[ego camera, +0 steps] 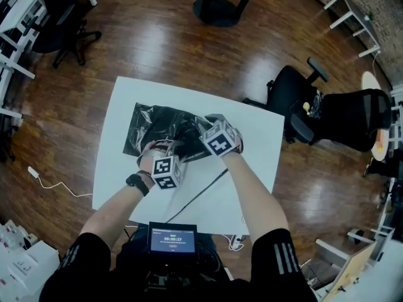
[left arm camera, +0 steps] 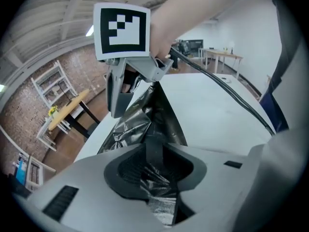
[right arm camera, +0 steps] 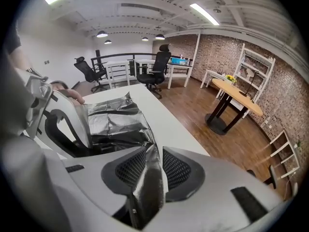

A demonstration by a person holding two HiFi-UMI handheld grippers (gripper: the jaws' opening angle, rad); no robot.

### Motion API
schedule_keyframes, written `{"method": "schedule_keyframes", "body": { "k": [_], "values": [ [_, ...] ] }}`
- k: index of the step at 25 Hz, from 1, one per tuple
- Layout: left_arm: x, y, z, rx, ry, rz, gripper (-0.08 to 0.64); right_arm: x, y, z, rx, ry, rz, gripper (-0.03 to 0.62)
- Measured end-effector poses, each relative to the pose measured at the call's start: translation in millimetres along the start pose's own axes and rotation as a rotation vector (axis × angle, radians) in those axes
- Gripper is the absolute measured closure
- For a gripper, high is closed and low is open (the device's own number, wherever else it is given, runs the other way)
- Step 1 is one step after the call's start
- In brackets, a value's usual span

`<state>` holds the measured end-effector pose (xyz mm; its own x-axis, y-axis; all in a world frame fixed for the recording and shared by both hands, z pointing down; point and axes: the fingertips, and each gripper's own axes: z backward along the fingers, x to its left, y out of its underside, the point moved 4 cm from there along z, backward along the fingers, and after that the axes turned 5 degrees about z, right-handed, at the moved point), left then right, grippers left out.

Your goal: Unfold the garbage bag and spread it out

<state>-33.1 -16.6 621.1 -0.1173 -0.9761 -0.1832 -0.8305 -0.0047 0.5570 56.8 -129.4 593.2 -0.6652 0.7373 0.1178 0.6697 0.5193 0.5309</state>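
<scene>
A black garbage bag (ego camera: 157, 126) lies crumpled and partly unfolded on the white table (ego camera: 252, 124). Both grippers hold it at its near right edge, close together. In the left gripper view my left gripper (left arm camera: 155, 172) is shut on a pinched fold of the bag (left arm camera: 145, 115), with film bunched between the dark pads. In the right gripper view my right gripper (right arm camera: 150, 167) is shut on a strip of the bag (right arm camera: 113, 120), which runs up out of the jaws. In the head view the marker cubes of the left gripper (ego camera: 165, 171) and right gripper (ego camera: 220, 139) hide the jaws.
A black cable (ego camera: 203, 194) crosses the table's near part. Office chairs (ego camera: 327, 109) stand to the right, another chair (ego camera: 60, 17) at the far left. A round table's base (ego camera: 217, 8) stands beyond. A white cord (ego camera: 53, 184) lies on the wooden floor.
</scene>
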Motion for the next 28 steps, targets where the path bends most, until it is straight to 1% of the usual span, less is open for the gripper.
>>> {"method": "schedule_keyframes", "body": {
  "k": [4,7,9,14,17,21,28],
  "values": [
    [-10.4,-21.2,-18.2,-0.009,0.02,-0.016,0.442,-1.6,28.1,0.5,0.048,0.015,0.019,0.456],
    [-18.9,-38.4,-30.5,-0.025,0.046,-0.026,0.442,-6.2,44.5,-1.7,0.082,0.031,0.026,0.413],
    [-27.0,-46.5,-38.8,-0.028,0.084,-0.027,0.442,-6.8,58.2,-7.2,0.115,0.023,0.015,0.399],
    [-49.1,-42.8,-56.6,0.011,0.186,-0.03,0.44,-9.9,68.3,-14.2,0.145,0.033,0.014,0.397],
    [-58.0,-34.5,-61.5,0.053,0.23,-0.042,0.437,-9.8,71.5,-18.3,0.157,0.027,0.013,0.397],
    [-63.7,-27.7,-62.5,0.074,0.246,-0.063,0.437,-11.6,76.4,-23.7,0.175,0.022,0.005,0.396],
    [-70.1,-24.8,-58.8,0.074,0.284,-0.051,0.44,-26.6,70.1,-28.5,0.18,0.053,-0.022,0.394]
  ]
}}
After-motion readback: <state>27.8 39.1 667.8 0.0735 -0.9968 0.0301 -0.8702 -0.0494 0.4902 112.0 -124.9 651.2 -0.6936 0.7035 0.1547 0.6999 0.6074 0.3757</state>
